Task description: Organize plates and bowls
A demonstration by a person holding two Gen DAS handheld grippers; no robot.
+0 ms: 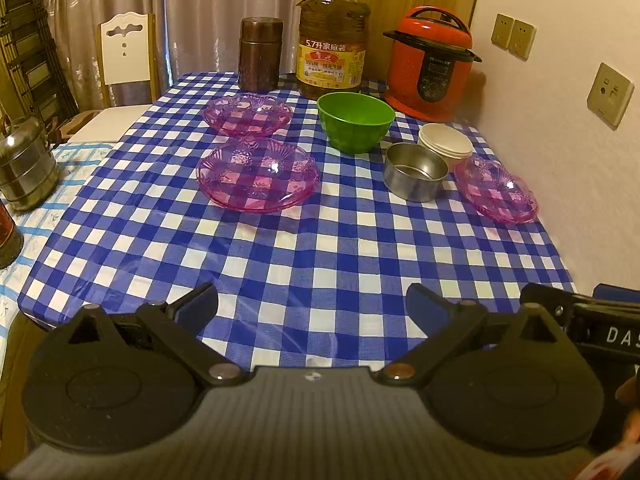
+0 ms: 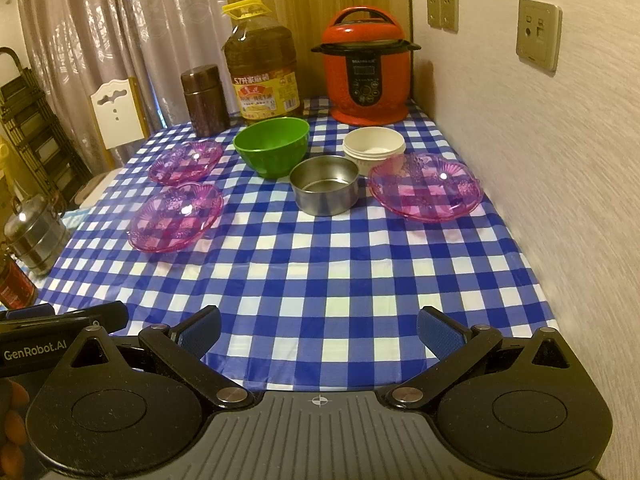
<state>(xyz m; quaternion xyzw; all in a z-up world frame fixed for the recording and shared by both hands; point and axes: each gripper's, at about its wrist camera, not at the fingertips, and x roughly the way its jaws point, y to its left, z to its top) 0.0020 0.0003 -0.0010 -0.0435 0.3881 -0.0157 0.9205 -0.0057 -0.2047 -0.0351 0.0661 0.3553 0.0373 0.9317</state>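
Three pink see-through plates lie on the blue checked tablecloth: a far left one (image 1: 248, 114) (image 2: 186, 161), a nearer left one (image 1: 258, 174) (image 2: 176, 216), and one by the right wall (image 1: 496, 189) (image 2: 425, 186). Between them stand a green bowl (image 1: 355, 121) (image 2: 272, 145), a steel bowl (image 1: 415, 176) (image 2: 324, 190) and stacked white bowls (image 1: 446, 144) (image 2: 374, 148). My left gripper (image 1: 312, 308) hangs open over the table's near edge, holding nothing. My right gripper (image 2: 319, 332) is open and empty too, well short of the dishes.
At the table's back stand a brown canister (image 1: 261, 54), a large oil bottle (image 1: 332, 36) and a red pressure cooker (image 1: 430, 64). The wall (image 2: 540, 160) runs close along the right. A steel tiffin (image 1: 26, 168) sits on the left side table, a chair (image 1: 126, 56) behind.
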